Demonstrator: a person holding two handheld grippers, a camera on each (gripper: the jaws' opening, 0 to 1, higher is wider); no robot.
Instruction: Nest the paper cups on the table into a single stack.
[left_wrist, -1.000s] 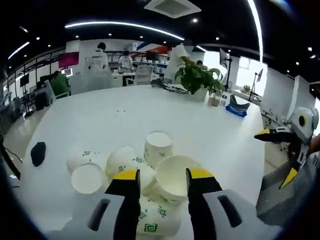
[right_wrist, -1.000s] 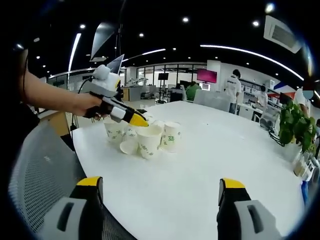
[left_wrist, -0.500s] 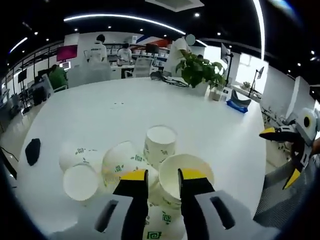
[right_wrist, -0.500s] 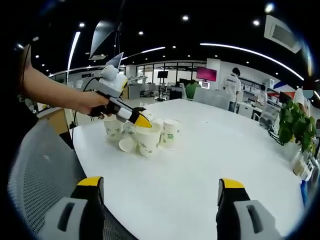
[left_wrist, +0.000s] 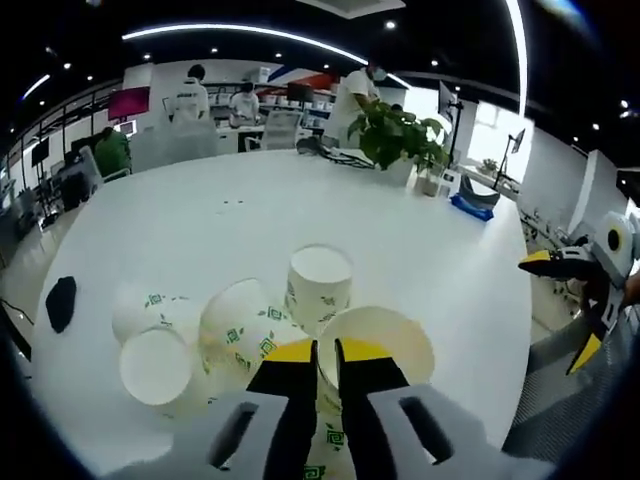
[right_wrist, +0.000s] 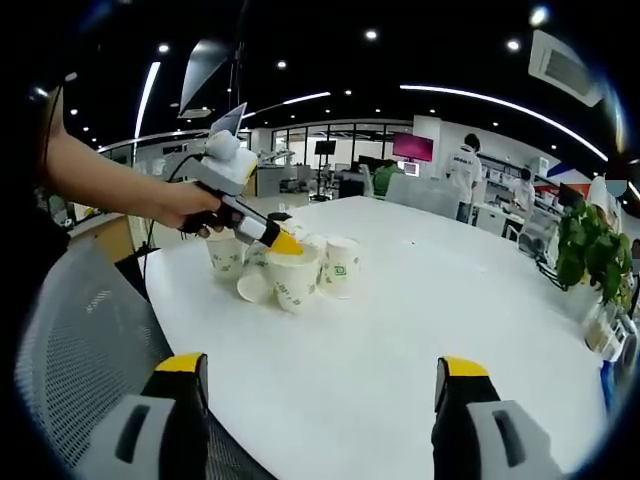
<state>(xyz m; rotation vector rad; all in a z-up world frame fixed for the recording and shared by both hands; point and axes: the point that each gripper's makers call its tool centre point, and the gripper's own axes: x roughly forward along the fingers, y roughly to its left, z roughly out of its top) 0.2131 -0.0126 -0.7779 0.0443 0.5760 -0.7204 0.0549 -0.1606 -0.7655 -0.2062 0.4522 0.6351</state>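
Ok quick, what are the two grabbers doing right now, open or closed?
Left gripper: closed on the rim of an upright paper cup.
Right gripper: open, holding nothing, above the white table.

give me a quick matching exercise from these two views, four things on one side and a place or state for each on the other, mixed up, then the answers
Things:
1. left gripper
2. right gripper
3. upright open paper cup
4. potted plant

Places or states:
A. at the far side of the white table
B. jaws wide apart, over bare table near the edge
C. rim pinched between two yellow-tipped jaws
D. jaws closed together on a cup rim

Pairs: 1-D, 2-B, 3-C, 4-A
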